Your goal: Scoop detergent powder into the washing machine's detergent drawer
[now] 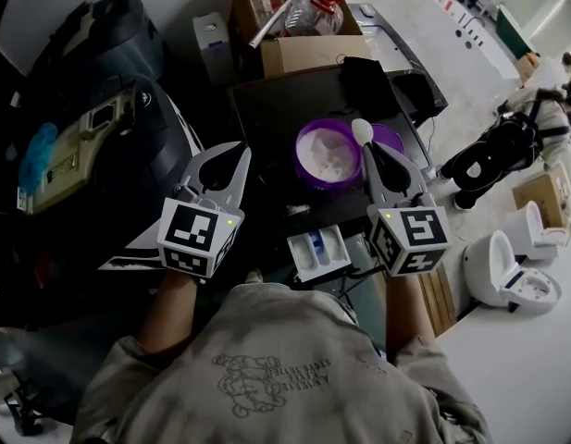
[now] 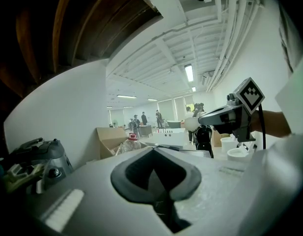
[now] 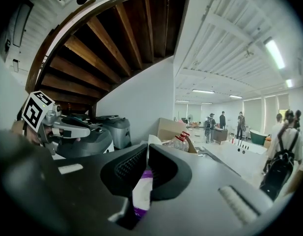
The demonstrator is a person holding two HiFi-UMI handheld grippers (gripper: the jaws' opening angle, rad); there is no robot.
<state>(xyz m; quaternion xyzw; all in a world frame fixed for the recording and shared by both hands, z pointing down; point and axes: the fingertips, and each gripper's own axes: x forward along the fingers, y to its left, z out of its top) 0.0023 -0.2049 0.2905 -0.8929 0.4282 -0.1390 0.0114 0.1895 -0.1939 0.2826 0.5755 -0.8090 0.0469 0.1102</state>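
The right gripper (image 1: 378, 160) is clamped on the handle of a white scoop (image 1: 362, 131), whose bowl sticks out just past the gripper's tips. The bowl hangs by the far right rim of the purple tub (image 1: 308, 176), which sits just left of the gripper with white detergent powder (image 1: 324, 153) in it. I cannot tell whether the bowl is loaded, so the step looks like either dipping or lifting out.

The detergent drawer (image 1: 308, 265) stands pulled open behind the gripper's tips, towards the person and a little left, between the two marker cubes. The next move would be to draw the scoop back level over the tub's near rim, then tip it into a compartment.

The left gripper (image 1: 231, 163) is closed on nothing, left of the tub and apart from it. The way back to the drawer looks open. The drawer's compartments are narrow, so powder could spill over their walls.
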